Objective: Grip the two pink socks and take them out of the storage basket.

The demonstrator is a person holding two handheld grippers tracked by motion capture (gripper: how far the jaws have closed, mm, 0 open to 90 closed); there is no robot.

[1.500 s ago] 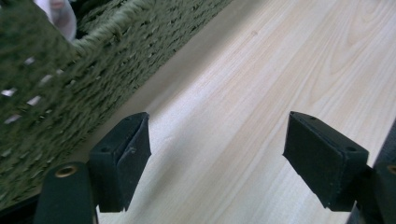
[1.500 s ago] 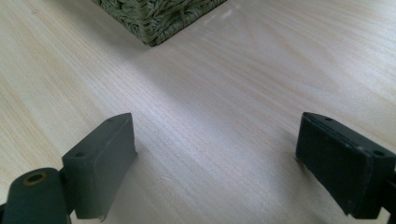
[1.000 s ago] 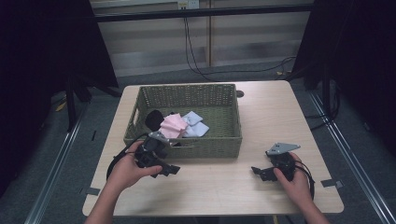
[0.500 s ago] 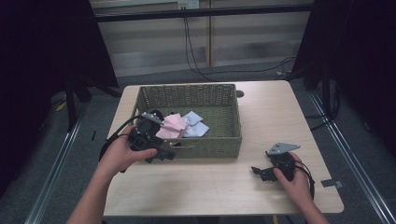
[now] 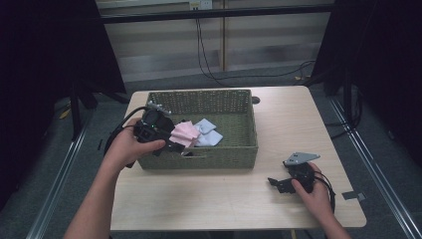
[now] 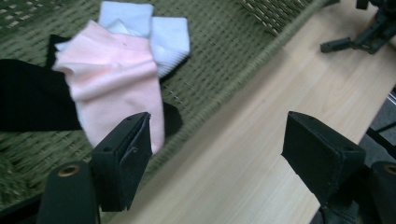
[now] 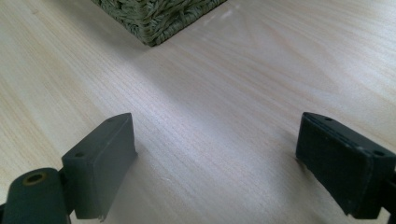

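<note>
Above the worktop, in the high view, the left hand-held gripper hung over the near left corner of the woven basket, beside a pink sock. A pale blue sock lay just right of the pink one. The right hand-held gripper rested on the pale wood, well apart from the basket, at the near right. Judging by this, nothing was yet lifted; every sock lay inside, so the picking was all to come.

In the left gripper view, the left hand-held gripper had its black block jaws spread wide with nothing between them. The pink sock, soft knit and folded flat, lay over a black sock, with the ribbed pale blue sock at the far side. The basket floor was coarse green-brown weave.

In the right gripper view, the right hand-held gripper also stood wide and empty over smooth, finely grained wood; a basket corner showed at the far edge.
</note>
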